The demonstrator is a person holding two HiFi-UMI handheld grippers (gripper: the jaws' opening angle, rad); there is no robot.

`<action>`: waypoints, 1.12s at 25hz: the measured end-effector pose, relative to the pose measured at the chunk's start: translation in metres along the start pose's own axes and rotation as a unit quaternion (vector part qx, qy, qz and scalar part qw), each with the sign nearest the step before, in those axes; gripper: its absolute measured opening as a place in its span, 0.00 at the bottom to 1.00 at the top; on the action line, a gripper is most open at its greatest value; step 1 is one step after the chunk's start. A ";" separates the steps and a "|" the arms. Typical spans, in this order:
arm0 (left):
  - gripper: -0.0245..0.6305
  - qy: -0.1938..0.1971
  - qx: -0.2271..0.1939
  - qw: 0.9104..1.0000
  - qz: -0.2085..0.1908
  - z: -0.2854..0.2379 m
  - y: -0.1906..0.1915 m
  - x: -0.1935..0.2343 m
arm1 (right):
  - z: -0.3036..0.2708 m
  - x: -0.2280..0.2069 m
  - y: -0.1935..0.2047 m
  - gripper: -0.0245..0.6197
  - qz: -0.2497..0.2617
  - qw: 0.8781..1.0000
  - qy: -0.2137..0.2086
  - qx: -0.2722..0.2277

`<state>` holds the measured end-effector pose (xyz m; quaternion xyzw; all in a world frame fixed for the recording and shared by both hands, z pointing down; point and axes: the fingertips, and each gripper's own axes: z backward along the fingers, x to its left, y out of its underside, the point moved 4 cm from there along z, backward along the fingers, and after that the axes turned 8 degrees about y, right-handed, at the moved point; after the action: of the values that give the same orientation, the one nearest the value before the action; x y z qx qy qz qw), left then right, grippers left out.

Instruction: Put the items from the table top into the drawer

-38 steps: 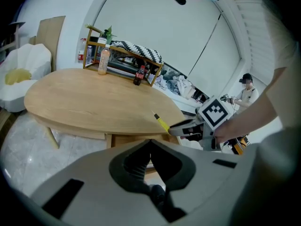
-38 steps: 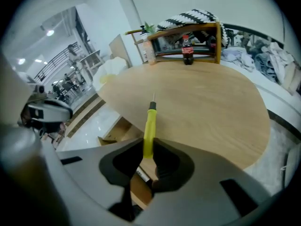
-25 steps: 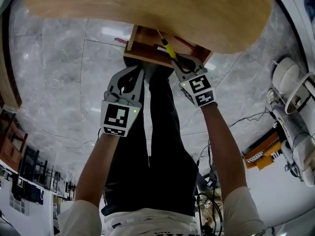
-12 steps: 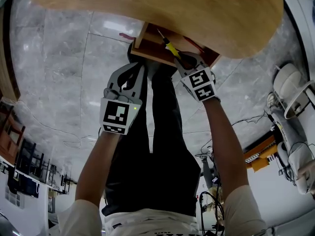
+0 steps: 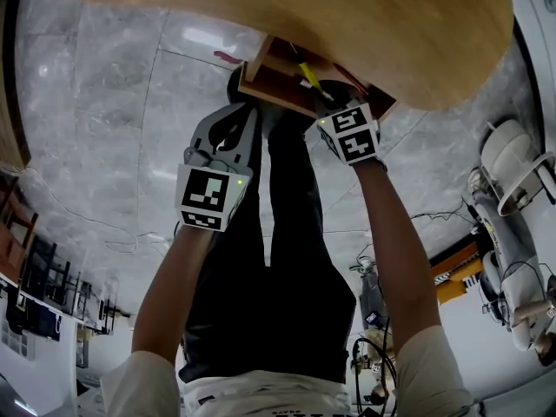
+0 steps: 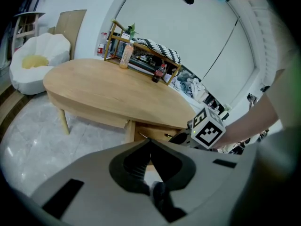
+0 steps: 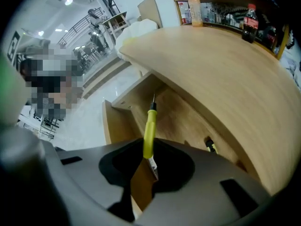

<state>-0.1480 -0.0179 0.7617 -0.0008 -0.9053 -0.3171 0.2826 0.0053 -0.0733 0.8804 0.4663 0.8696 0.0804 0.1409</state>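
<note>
An open wooden drawer [image 5: 280, 89] juts out from under the oval wooden table [image 5: 347, 16]. My right gripper [image 5: 328, 104] is shut on a yellow-handled screwdriver [image 5: 307, 77]. In the right gripper view the screwdriver [image 7: 149, 128] sticks out past the right gripper [image 7: 149, 166], its metal tip pointing into the drawer [image 7: 176, 114]. A small yellow-and-black item [image 7: 210, 146] lies inside the drawer. My left gripper [image 5: 247, 118] hangs just left of the drawer front, its jaws meeting with nothing between them. In the left gripper view, the left gripper [image 6: 150, 142] points at the drawer [image 6: 153, 132].
An orange bottle [image 6: 124, 55], a cola bottle [image 6: 161, 72] and a wooden rack [image 6: 141, 55] stand on the table's far side. A white beanbag [image 6: 30, 60] sits beyond the table. The person's dark-trousered legs [image 5: 287, 259] stand below the drawer. Shoes and cables [image 5: 512, 172] lie on the floor at right.
My right gripper has carried the screwdriver down and closer into the open drawer. The left gripper has drifted a little towards the drawer front.
</note>
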 end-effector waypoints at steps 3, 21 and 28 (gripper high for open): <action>0.07 -0.001 0.002 1.000 0.002 0.001 0.004 0.003 | -0.011 -0.002 0.002 0.17 -0.003 1.000 0.021 0.018; 0.07 0.005 -0.001 1.000 -0.020 0.034 -0.029 -0.022 | 0.062 -0.003 -0.007 0.22 -0.069 0.995 0.054 -0.045; 0.07 0.009 -0.002 0.999 -0.043 0.064 -0.076 -0.057 | 0.138 0.003 -0.025 0.15 -0.067 0.993 0.063 -0.077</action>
<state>-0.1464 -0.0318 0.6484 0.0405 -0.9012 -0.3312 0.2766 0.0279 -0.0838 0.7427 0.3890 0.8971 0.1671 0.1265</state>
